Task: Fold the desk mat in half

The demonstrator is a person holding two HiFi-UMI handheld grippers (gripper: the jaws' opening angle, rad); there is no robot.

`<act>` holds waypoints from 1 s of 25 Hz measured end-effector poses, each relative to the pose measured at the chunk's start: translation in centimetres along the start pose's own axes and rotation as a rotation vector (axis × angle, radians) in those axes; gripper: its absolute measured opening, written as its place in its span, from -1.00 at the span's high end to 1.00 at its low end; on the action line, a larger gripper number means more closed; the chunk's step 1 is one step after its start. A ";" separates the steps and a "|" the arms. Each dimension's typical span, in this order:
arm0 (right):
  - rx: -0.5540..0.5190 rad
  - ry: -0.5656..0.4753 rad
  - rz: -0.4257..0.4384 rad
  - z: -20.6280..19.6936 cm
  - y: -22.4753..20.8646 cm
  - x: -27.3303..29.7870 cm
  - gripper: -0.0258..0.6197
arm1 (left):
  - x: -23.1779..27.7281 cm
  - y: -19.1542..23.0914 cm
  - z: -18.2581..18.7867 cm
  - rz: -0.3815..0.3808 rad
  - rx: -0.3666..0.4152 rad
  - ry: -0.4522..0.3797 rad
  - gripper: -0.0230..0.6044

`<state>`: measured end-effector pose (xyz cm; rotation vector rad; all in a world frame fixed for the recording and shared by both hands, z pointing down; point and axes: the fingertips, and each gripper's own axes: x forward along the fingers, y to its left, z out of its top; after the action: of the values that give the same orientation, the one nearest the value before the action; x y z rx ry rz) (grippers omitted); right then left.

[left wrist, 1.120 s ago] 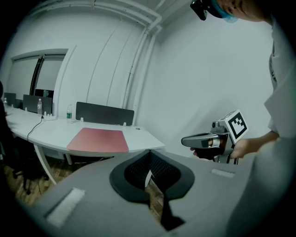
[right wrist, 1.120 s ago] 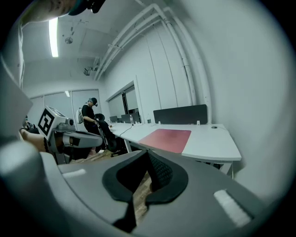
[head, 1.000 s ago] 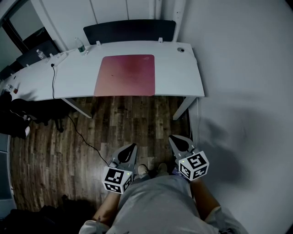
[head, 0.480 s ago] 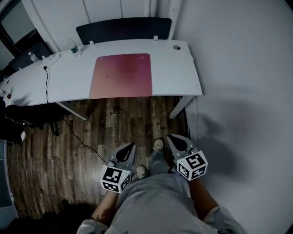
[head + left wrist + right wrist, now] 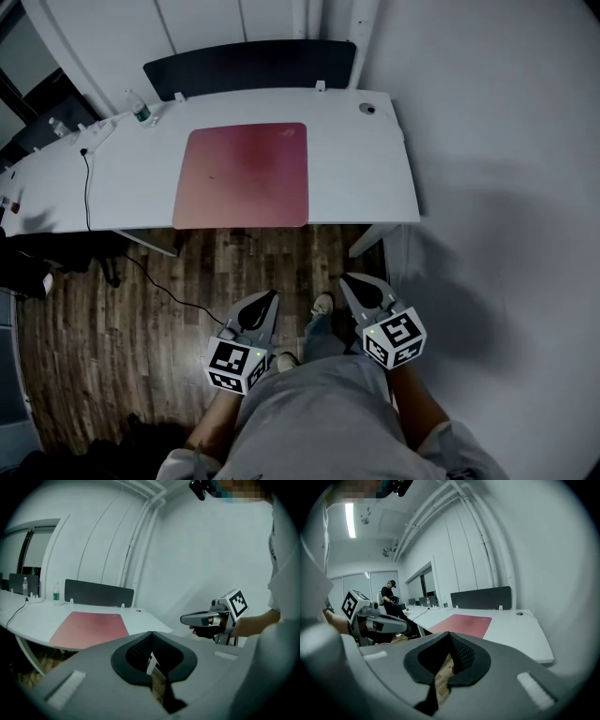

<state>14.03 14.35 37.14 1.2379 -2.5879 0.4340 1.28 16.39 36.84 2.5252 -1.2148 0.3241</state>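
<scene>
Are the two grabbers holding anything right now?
No. The left gripper and right gripper are shut and empty; the desk mat lies flat on the desk, untouched.

A white desk (image 5: 356,178) with a dark divider panel (image 5: 253,66) stands on dark wood floor (image 5: 94,319) beside a white wall (image 5: 506,141)

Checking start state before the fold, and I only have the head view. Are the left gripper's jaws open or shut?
Observer: Shut. The left gripper view shows the left gripper with its jaws together and nothing between them.
Operator: Right one?
Observer: Same. The right gripper has its tips meeting, and it is empty.
Operator: Anyone else around?
Observer: Yes. A person stands in the background, seen only in the right gripper view.
</scene>
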 end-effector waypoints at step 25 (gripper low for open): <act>0.022 0.107 0.068 0.8 -12.3 9.2 0.90 | 15.4 6.6 0.5 0.043 0.096 0.172 0.86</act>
<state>17.98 0.08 41.50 1.1051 -2.5465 0.5290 5.57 1.30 42.83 2.4925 -1.2141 0.6104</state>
